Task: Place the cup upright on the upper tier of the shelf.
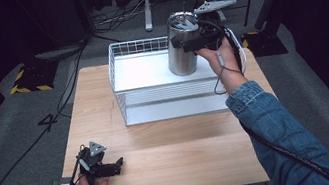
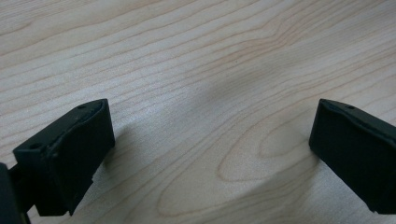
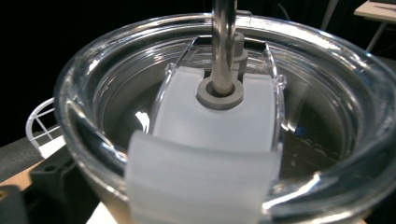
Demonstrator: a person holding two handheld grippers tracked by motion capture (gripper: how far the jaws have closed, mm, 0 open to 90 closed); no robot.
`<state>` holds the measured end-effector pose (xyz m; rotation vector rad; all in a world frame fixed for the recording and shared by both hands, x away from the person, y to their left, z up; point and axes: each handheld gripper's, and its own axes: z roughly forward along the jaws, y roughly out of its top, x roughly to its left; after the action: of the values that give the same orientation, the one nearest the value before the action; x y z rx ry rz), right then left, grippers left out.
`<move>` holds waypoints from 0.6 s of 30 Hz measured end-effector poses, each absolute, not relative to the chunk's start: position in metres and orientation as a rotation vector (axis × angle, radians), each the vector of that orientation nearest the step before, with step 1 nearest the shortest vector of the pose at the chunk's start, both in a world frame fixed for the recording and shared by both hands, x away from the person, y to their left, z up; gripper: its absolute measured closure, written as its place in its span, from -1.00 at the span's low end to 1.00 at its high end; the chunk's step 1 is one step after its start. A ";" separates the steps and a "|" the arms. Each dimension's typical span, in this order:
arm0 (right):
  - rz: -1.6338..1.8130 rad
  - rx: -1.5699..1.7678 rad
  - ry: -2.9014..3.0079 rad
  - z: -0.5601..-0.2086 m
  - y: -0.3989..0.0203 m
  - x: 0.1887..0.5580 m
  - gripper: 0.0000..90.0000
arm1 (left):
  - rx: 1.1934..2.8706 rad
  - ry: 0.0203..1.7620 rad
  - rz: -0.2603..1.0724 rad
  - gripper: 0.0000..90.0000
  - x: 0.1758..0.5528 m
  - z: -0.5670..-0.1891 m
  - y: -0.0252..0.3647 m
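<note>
1. Steel tumbler stands upright in the far right corner of the white wire basket on the wooden bench. It carries a clear lid with a metal straw through its grommet.
2. Right gripper sits at the tumbler's upper rim; whether its jaws are clamped on it cannot be told.
3. Left gripper rests on the near left of the bench, jaws spread wide with nothing between them.
4. Judgement: the step appears to be handling the tumbler at the basket. Keep it vertical, move slowly, clear the basket wall, and avoid knocking the straw.
</note>
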<state>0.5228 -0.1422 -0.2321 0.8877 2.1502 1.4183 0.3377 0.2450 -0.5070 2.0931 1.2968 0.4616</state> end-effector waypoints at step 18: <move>1.464 0.844 2.120 -0.217 -0.169 0.498 -1.00 | 2.094 1.301 0.462 -0.99 0.336 -0.507 0.245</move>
<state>0.4981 -0.1686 -0.2166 0.8437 2.1202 1.4640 0.3357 0.2452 -0.5069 2.0944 1.3011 0.4616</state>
